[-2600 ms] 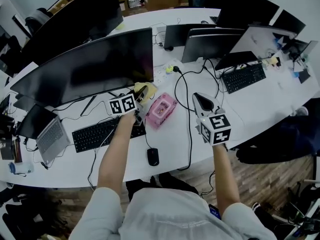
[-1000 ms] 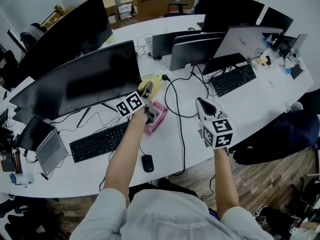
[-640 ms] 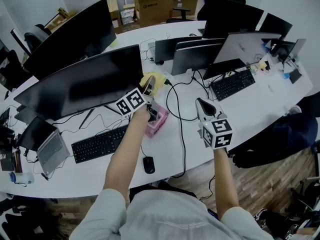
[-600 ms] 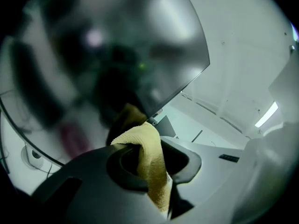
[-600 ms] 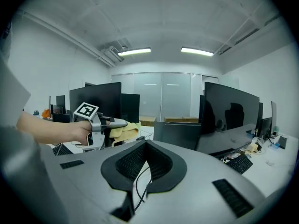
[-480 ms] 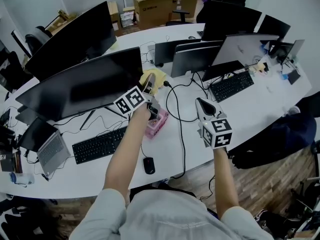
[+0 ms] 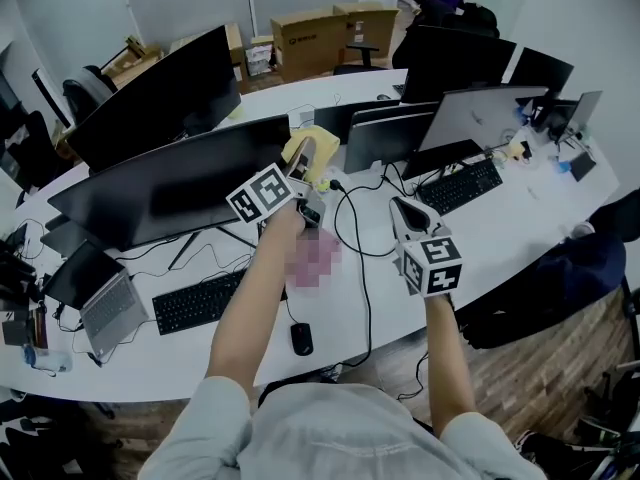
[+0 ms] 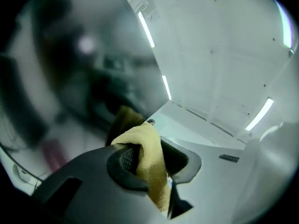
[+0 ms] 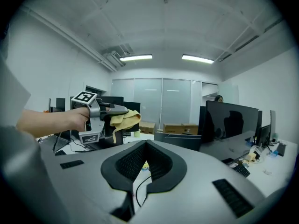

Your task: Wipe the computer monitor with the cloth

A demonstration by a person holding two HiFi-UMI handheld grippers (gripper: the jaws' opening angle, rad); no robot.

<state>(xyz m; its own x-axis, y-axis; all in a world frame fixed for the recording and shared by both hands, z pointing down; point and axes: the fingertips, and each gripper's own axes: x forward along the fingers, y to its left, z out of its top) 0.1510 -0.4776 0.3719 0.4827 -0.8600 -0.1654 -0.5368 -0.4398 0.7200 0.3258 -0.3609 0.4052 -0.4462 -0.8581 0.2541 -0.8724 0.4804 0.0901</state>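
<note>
A wide curved black monitor (image 7: 170, 183) stands on the white desk (image 7: 520, 218). My left gripper (image 7: 300, 166) is shut on a yellow cloth (image 7: 306, 146) and is held up at the monitor's right end, near its top corner. In the left gripper view the cloth (image 8: 148, 158) is bunched between the jaws of the left gripper (image 8: 147, 161), and the dark screen (image 8: 70, 55) fills the left side, very close. My right gripper (image 7: 404, 211) hovers over the desk to the right, shut and holding nothing. From the right gripper view, past the right gripper (image 9: 146, 143), I see the left gripper (image 9: 117, 110) and the cloth (image 9: 127, 119).
Below the monitor lie a black keyboard (image 7: 200, 301), a mouse (image 7: 301, 338) and a laptop (image 7: 105, 303). Black cables (image 7: 357, 243) run across the desk. More monitors (image 7: 455, 58) and a second keyboard (image 7: 460, 186) stand to the right. Cardboard boxes (image 7: 320, 28) sit beyond the desk.
My left gripper has lifted with the cloth from low over the desk up to the monitor's right top corner. The right gripper has stayed where it was.
</note>
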